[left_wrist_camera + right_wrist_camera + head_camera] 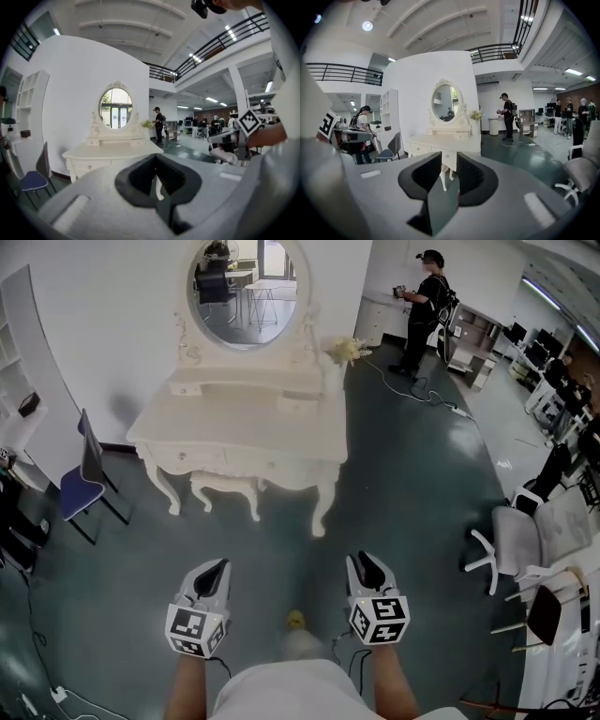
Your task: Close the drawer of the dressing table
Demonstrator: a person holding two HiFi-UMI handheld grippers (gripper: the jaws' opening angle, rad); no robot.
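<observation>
The white dressing table with its oval mirror stands against the wall ahead, some way off. A small drawer on the right of its raised shelf juts out from the front. My left gripper and right gripper hang side by side over the green floor, well short of the table. Both point toward it. The table shows above the left gripper, whose jaws show a narrow gap with nothing in it. The right gripper is open and empty, with the table straight beyond it.
A white stool sits under the table. A blue chair stands to its left, and white chairs stand at the right. A person stands at the back right. A cable trails across the floor.
</observation>
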